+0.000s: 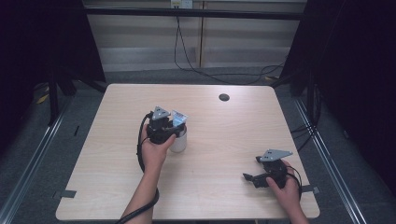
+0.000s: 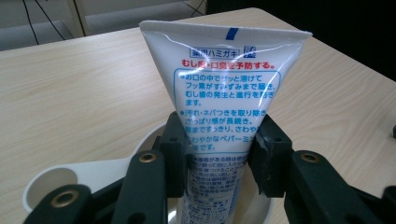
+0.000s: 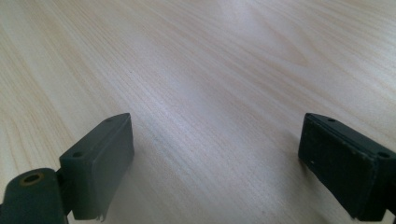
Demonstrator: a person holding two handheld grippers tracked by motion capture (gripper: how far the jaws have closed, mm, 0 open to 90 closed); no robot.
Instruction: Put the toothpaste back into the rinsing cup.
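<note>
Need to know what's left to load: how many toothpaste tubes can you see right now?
1. The toothpaste tube stands crimped end up in the white cup left of the table's centre, clamped by the left tool. Others could be hidden inside the cup.

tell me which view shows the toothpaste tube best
The left gripper view: the toothpaste tube stands close up, printed text readable, clamped between the left gripper over a white cup. The high view shows it small, partly behind that gripper. The right gripper view shows bare table.
</note>
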